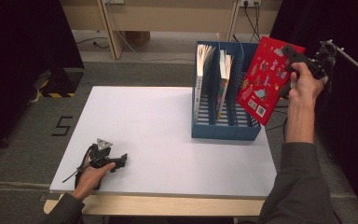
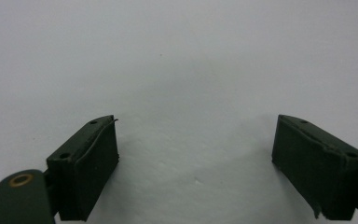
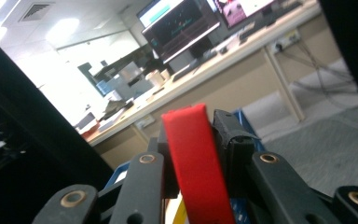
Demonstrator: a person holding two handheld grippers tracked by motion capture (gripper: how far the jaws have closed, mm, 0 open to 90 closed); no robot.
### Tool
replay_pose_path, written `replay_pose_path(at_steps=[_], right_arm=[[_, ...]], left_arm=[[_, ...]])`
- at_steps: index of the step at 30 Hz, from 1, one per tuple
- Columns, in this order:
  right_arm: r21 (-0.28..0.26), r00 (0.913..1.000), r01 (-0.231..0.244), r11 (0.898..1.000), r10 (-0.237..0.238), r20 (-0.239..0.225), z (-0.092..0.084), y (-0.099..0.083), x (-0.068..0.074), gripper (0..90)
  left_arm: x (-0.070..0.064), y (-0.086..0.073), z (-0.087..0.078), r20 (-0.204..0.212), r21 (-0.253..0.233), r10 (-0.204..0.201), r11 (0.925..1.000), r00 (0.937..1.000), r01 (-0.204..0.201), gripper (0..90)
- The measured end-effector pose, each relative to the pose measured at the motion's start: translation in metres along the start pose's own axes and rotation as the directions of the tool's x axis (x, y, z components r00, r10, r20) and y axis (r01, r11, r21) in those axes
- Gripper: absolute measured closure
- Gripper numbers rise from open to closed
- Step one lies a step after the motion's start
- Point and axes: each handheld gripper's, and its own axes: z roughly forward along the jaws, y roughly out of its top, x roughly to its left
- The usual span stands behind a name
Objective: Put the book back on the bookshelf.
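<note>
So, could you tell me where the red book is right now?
In the high view the red book is at the right, held in the air by the right gripper, just right of the blue file rack.

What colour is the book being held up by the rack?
Red, with small colourful pictures on its cover; the high view shows it best.

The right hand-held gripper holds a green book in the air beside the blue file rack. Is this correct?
Not quite: the book is red, not green, as the high view shows. The right hand-held gripper does hold it in the air beside the blue file rack.
</note>
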Motion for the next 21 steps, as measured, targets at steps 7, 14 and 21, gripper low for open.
replay_pose_path(at_steps=[7,14,21], right_arm=[[-0.011,0.9979,0.019,1.000,-0.018,0.061,0.021,0.008,0.002,74.4],[-0.007,0.9945,0.039,0.999,-0.038,0.098,0.039,0.007,0.004,74.4],[0.009,0.9950,0.045,0.999,-0.046,0.089,0.054,-0.008,0.006,74.2]], left_arm=[[0.000,0.000,0.000,0.002,0.000,0.000,1.0000,1.0000,0.000,13.4],[0.000,0.000,0.000,0.003,0.000,-0.001,1.0000,1.0000,0.001,13.4],[0.000,0.000,0.000,0.004,0.000,-0.003,1.0000,1.0000,0.003,13.5]])
